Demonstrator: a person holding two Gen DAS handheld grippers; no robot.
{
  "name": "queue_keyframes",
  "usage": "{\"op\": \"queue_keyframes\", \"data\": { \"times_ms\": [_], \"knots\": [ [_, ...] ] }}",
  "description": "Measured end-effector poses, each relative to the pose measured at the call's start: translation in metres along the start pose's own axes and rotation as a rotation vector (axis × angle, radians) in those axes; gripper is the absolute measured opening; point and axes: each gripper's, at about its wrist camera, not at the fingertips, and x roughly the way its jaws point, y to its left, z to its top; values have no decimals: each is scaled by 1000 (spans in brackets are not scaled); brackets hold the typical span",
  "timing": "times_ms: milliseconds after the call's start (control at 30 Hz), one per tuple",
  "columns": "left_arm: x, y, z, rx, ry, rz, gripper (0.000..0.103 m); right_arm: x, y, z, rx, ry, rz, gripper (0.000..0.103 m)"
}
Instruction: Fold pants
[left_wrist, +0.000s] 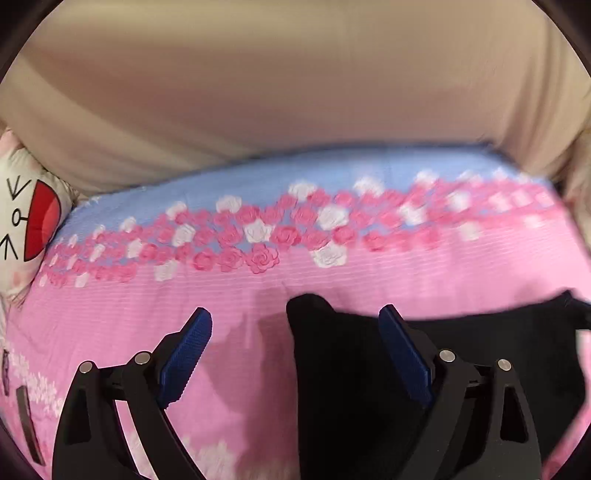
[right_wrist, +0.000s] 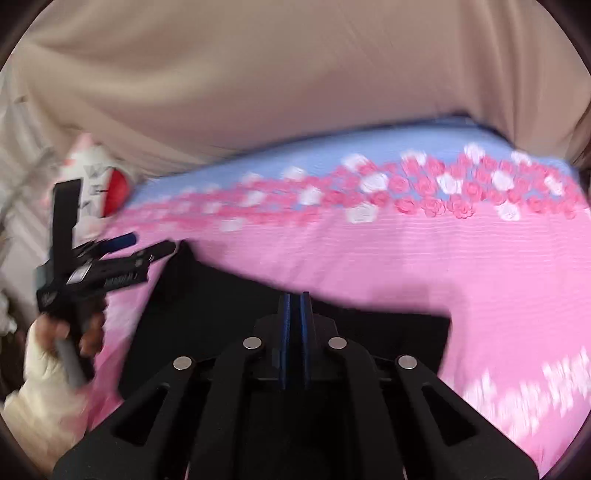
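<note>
while lying dark across the lower centre of the frame on the pink bedspread (left_wrist: 110, 325), pants (left_wrist: 351, 354) look part-folded. left gripper (left_wrist: 295, 332) spread wide, empty; right gripper (right_wrist: 294, 306) pressed together, whether pinching cloth unclear. next, probably: grab a free edge, fold again.

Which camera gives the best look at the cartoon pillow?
The left wrist view: the cartoon pillow sits sharp at the left edge, its drawn face and red mouth clear. In the right wrist view it is blurred and partly hidden behind the left gripper.
</note>
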Motion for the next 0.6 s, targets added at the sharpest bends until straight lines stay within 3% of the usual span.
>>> {"op": "queue_keyframes", "data": {
  "times_ms": [133, 200, 233, 267, 367, 433, 467, 533, 567, 600],
  "knots": [
    [-53, -17, -62, 73, -5, -89, 89, -29, 20, -76, -17, 55, -58, 5],
    [-39, -36, -99, 126, 57, -70, 90, -7, 2, -100, 13, 116, -158, 0],
    [-17, -42, -115, 140, 115, -60, 91, -11, -6, -106, 52, 69, -114, 0],
    [-9, -37, -122, 99, 102, -72, 96, -21, -14, -106, 144, 64, -74, 0],
    [-30, -17, -115, 9, 125, -117, 78, -59, 11, -103, 79, -11, -182, 7],
    [-54, -15, -117, 17, 49, -77, 82, -65, 15, -114, 78, 8, -165, 5],
    [-54, -18, -122, 32, 46, -49, 82, -52, 7, -126, 84, 67, -205, 0],
    [-24, -23, -141, 60, 154, -39, 83, -47, -8, -140, 157, 54, -152, 0],
    [-23, -21, -146, 33, 163, -54, 83, -59, -6, -141, 190, 63, -146, 1],
    [-32, -17, -149, 1, 161, -73, 80, -73, 2, -143, 167, 38, -187, 9]
  ]
}}
